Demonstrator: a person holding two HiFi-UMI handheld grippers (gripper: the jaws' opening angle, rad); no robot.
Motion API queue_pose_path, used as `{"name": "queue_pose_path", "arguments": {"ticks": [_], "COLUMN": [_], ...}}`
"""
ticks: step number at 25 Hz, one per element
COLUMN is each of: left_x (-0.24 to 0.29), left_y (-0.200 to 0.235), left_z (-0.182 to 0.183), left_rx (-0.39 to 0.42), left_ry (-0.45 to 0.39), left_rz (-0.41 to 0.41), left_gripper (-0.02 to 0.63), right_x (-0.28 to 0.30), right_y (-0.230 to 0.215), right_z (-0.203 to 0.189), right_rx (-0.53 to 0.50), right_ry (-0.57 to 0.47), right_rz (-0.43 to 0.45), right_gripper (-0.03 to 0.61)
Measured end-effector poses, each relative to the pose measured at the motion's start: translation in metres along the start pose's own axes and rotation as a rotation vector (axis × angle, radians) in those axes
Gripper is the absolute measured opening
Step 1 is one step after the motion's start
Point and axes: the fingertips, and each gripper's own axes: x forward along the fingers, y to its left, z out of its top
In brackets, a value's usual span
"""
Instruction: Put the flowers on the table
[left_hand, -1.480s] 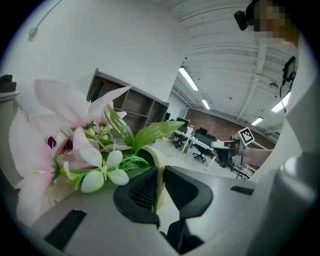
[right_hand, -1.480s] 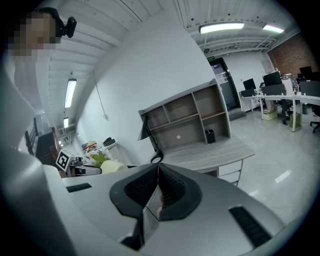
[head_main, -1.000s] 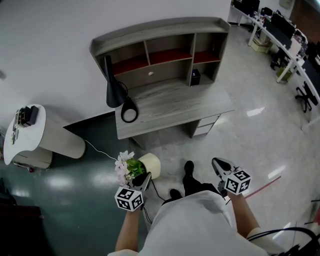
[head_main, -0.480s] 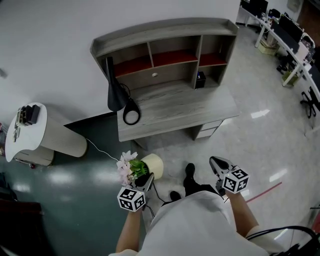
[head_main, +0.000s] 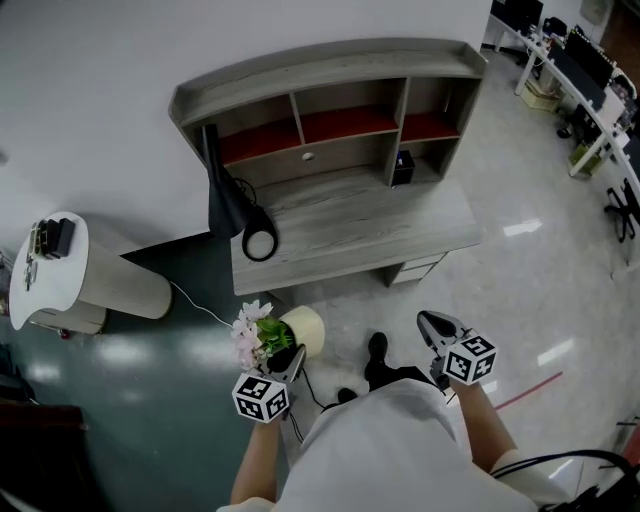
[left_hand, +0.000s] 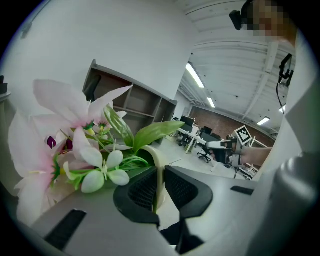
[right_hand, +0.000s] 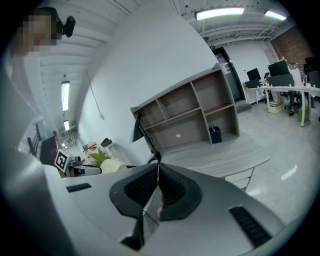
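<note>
A cream pot (head_main: 303, 328) of pink and white flowers (head_main: 249, 331) with green leaves hangs above the floor, in front of the grey desk (head_main: 350, 225). My left gripper (head_main: 291, 354) is shut on the pot's rim. In the left gripper view the rim (left_hand: 161, 161) runs between the two pads of the left gripper (left_hand: 160, 175), and the flowers (left_hand: 75, 140) fill the left side. My right gripper (head_main: 428, 322) is held out at the right, shut with nothing in it. In the right gripper view the tips of the right gripper (right_hand: 158, 168) meet, with the desk (right_hand: 225, 156) beyond.
A black lamp (head_main: 226, 196) with a round head (head_main: 260, 240) stands on the desk's left end, and a small black box (head_main: 403, 167) sits under the hutch (head_main: 330, 90). A white round side table (head_main: 55, 262) stands at the left. A cable (head_main: 200, 305) trails over the floor.
The head view has swung slightly, so the desk sits a little further right and lower. Both grippers hold nearly the same pose, the left still gripping the pot.
</note>
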Motion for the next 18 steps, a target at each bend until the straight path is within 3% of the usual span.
{"name": "queue_pose_path", "arguments": {"ticks": [9,18], "left_x": [0.039,0.097], "left_y": [0.012,-0.002], "left_z": [0.028,0.043], "left_rx": [0.000,0.026], "left_ry": [0.006,0.034], "left_rz": [0.019,0.010], "left_gripper": [0.060,0.059], "right_x": [0.034,0.055], "right_y": [-0.034,-0.090], "right_z": [0.033,0.060], "right_rx": [0.003,0.022], "right_ry": [0.026,0.043], "right_rz": [0.036,0.060], "right_gripper": [0.018,0.018]}}
